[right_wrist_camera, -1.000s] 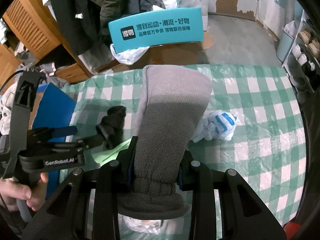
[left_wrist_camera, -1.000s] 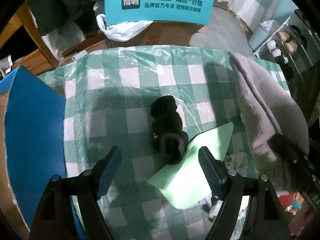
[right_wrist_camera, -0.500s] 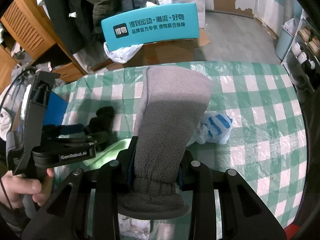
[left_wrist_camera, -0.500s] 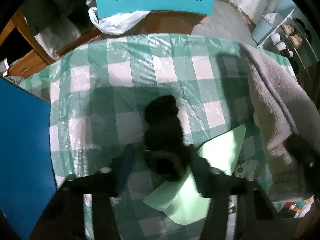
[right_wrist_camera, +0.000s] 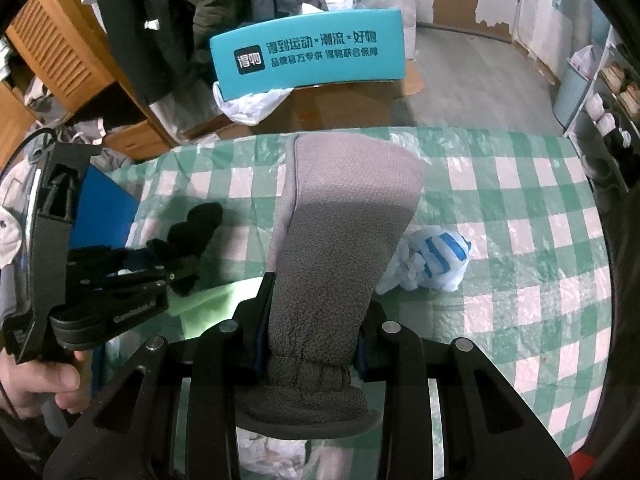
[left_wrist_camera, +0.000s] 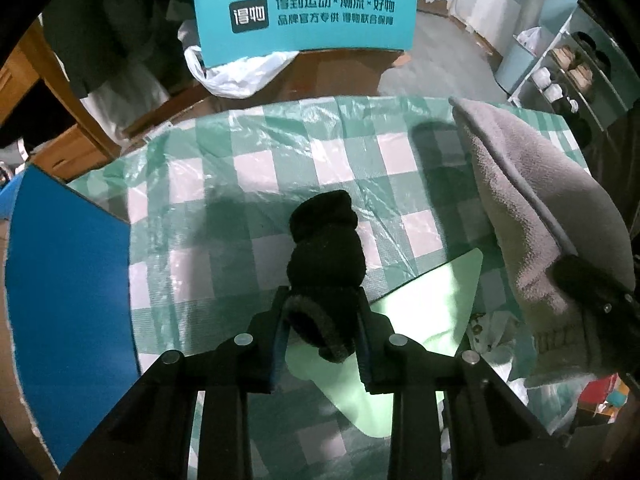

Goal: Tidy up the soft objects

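Observation:
My left gripper point(left_wrist_camera: 322, 320) is shut on a rolled black sock point(left_wrist_camera: 326, 248) and holds it just above the green checked tablecloth point(left_wrist_camera: 256, 184); the sock also shows in the right wrist view point(right_wrist_camera: 196, 226). My right gripper point(right_wrist_camera: 310, 320) is shut on the cuff of a grey fleece glove point(right_wrist_camera: 340, 232), which sticks up and forward above the table. The glove also shows at the right of the left wrist view point(left_wrist_camera: 536, 216). A white and blue striped soft bundle point(right_wrist_camera: 434, 262) lies on the cloth right of the glove.
A light green sheet point(left_wrist_camera: 420, 312) lies on the cloth under the sock. A blue board point(left_wrist_camera: 68, 292) stands at the table's left edge. A teal box with printed text point(left_wrist_camera: 304, 16) and a white plastic bag point(left_wrist_camera: 236, 72) sit beyond the far edge. Shelves point(left_wrist_camera: 560, 76) stand at the right.
My left gripper moved forward over the black sock and closed on it, then lifted it slightly. My right gripper kept its hold on the grey glove and barely moved.

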Demonstrator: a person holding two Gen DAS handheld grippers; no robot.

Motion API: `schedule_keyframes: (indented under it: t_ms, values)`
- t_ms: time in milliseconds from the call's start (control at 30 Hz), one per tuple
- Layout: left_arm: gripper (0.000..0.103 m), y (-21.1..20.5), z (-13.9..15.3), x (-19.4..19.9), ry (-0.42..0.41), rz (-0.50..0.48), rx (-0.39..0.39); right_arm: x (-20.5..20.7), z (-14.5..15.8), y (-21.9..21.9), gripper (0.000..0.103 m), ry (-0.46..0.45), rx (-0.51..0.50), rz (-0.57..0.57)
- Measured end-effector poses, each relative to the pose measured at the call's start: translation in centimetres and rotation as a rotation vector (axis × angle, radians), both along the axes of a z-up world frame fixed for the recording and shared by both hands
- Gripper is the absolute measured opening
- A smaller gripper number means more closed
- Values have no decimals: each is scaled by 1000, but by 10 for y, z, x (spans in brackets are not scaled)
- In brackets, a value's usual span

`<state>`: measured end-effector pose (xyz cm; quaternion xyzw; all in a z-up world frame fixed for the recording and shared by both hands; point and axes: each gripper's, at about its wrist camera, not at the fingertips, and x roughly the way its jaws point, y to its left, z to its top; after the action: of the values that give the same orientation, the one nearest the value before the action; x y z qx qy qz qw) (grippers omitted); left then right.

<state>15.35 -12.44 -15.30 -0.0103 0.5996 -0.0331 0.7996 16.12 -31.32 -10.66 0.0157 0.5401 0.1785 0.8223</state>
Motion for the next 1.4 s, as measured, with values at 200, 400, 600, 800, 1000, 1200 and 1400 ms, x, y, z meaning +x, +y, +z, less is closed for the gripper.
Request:
schedule_keyframes:
  t_ms: [200,400,600,800,1000,1200,1400]
  values:
    - [29,9,14,-8,-26,9,-16,-4,12,6,31,-24,-5,8]
    - [29,14,28,-17,-47,4,-32,-11,21,13,31,-45,-14,17]
    - [29,20,42,-28,-71,5,-44,-18,31,22,31,-57,-5,28]
    - [29,26,59,-44,-103,-3,-44,-25,41,32,31,-74,-6,41]
    - [29,36,76,-61,-132,0,-41,-34,52,43,31,-91,-8,61]
    - [29,51,87,-75,-147,13,-38,-43,62,58,31,-104,-2,86]
    - [29,66,98,-91,-169,24,-40,-52,74,78,31,-124,-1,121]
